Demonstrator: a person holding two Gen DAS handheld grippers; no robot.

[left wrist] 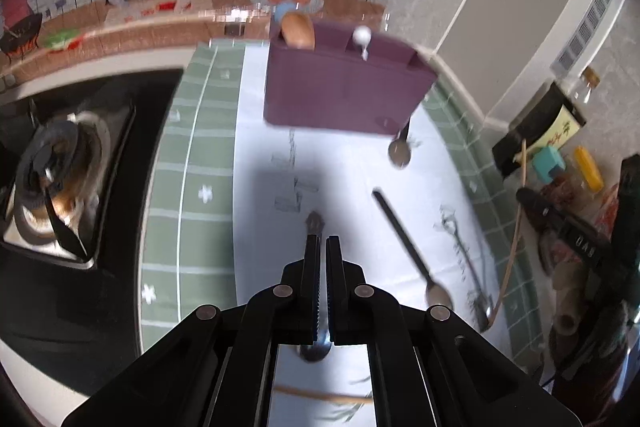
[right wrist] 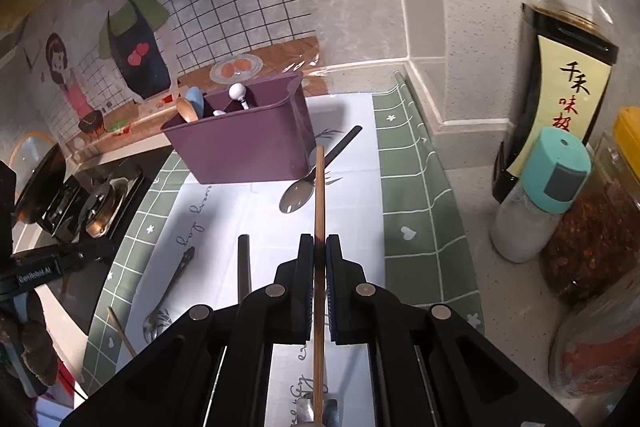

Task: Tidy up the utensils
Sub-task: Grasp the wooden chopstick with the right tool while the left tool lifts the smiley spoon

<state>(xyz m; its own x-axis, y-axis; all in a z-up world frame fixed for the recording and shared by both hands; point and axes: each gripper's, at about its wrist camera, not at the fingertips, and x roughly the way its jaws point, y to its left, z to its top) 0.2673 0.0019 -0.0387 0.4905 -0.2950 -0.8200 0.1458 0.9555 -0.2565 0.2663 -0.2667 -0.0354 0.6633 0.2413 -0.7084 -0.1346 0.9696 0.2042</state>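
Note:
My left gripper (left wrist: 322, 241) is shut on a metal spoon (left wrist: 315, 223); its patterned handle end sticks out past the fingertips and its bowl hangs below the jaws. My right gripper (right wrist: 319, 239) is shut on a wooden chopstick (right wrist: 319, 187) that points towards the purple utensil holder (right wrist: 248, 143). The holder (left wrist: 344, 87) stands at the back of the white mat and contains a wooden spoon (left wrist: 298, 31) and a white-knobbed utensil (left wrist: 362, 35). Two black-handled spoons (left wrist: 400, 151) (left wrist: 404, 243), a silver spoon (right wrist: 172, 287) and another chopstick (right wrist: 120, 331) lie on the mat.
A gas stove (left wrist: 60, 179) sits left of the green checked mat (right wrist: 416, 187). On the right stand a soy sauce bottle (right wrist: 560, 67), a teal-capped shaker (right wrist: 540, 195) and jars of red condiment (right wrist: 592, 235). The wall is close behind the holder.

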